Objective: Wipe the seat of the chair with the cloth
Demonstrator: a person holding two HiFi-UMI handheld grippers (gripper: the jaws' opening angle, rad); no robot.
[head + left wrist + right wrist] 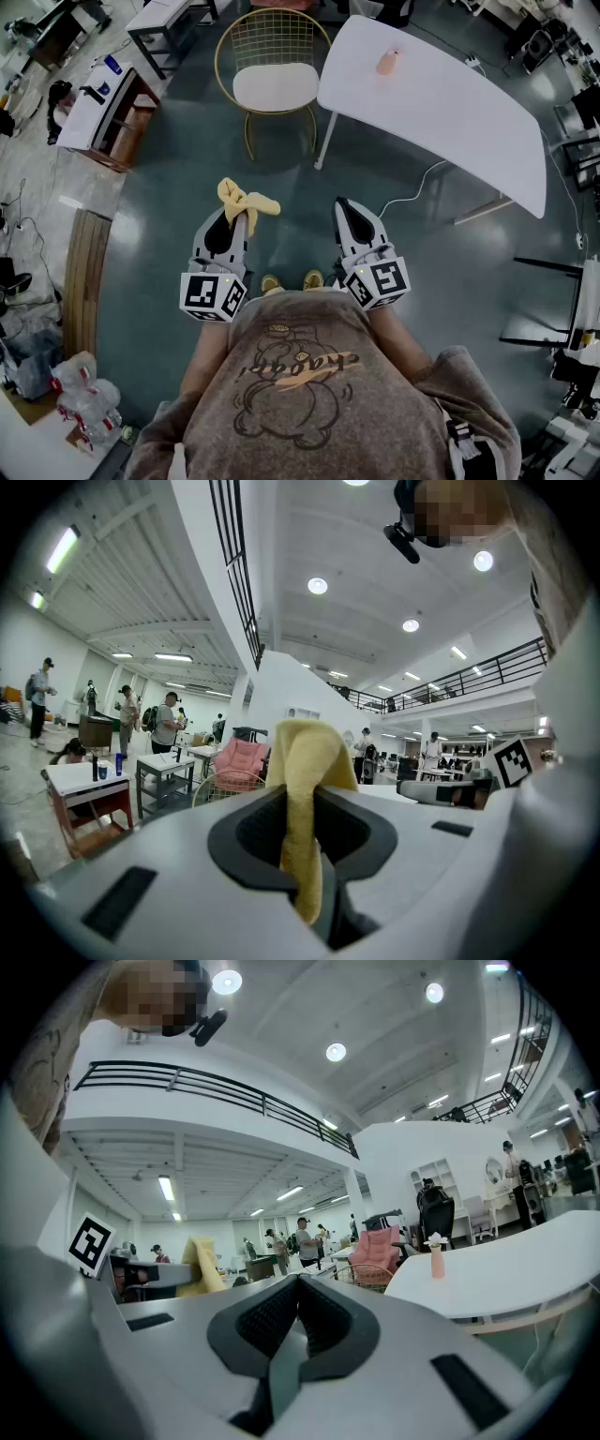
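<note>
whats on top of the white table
A small pink vase stands near the far edge of the white table. Nothing else shows on its top, and nothing covers it in the head view.

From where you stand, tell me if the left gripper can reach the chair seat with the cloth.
Probably not yet: the left gripper, shut on the cloth, is separated from the chair seat by bare floor. Nothing blocks the way forward.
</note>
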